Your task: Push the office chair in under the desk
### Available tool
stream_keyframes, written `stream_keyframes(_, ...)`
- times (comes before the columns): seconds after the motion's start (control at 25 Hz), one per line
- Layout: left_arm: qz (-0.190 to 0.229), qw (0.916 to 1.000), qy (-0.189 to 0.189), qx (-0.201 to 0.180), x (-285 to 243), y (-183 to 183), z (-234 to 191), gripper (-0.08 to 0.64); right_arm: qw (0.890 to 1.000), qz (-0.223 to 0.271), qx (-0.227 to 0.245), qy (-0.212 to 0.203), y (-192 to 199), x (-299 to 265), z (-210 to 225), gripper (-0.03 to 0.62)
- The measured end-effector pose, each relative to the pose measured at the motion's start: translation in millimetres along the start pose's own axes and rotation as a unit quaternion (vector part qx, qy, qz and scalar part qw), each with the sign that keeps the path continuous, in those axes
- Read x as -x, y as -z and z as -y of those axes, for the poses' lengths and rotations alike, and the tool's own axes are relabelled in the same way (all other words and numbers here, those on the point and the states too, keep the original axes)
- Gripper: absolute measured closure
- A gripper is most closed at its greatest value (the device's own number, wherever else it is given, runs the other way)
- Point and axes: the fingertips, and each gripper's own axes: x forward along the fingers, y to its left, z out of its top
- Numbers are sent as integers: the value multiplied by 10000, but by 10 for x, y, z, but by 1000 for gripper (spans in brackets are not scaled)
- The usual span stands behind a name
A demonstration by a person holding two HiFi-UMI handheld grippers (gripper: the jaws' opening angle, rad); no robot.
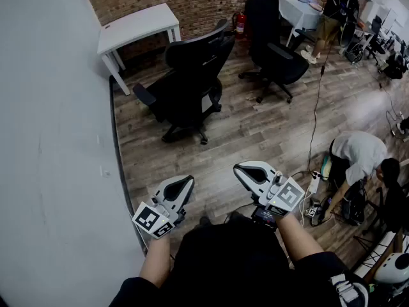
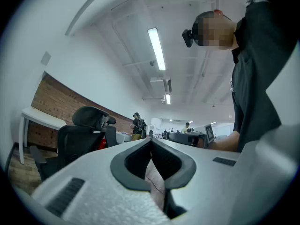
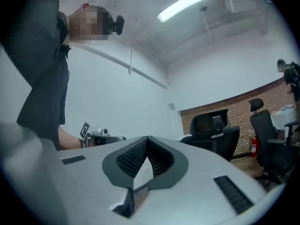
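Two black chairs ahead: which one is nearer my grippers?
The left chair, the one right beside the white desk. The other chair stands farther back on the right.

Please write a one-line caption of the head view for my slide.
Left gripper and right gripper, both shut, point toward the nearer office chair, not yet under the white desk.

Desk: white rectangular desk (image 1: 137,25), standing against brick wall (image 1: 198,2).
Chair: black high-backed wheeled office chair (image 1: 188,85), upright, pulled out near desk.
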Motion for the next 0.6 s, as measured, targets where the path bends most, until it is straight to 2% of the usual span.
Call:
stream_keyframes(0.28, -42, 9997, -224, 63, -57, 77, 219, 545, 9996, -82, -14, -283, -17, 230, -43, 586)
stream_keyframes(0.44, -84, 9998, -173, 13, -227, 110, 350, 545, 9993, 16, 57, -362, -27, 373, 21, 586)
stream_keyframes(0.6, -134, 9998, -103, -116, -383, 109, 468, 545, 9990, 7, -65, -448, -14, 479, 18, 586)
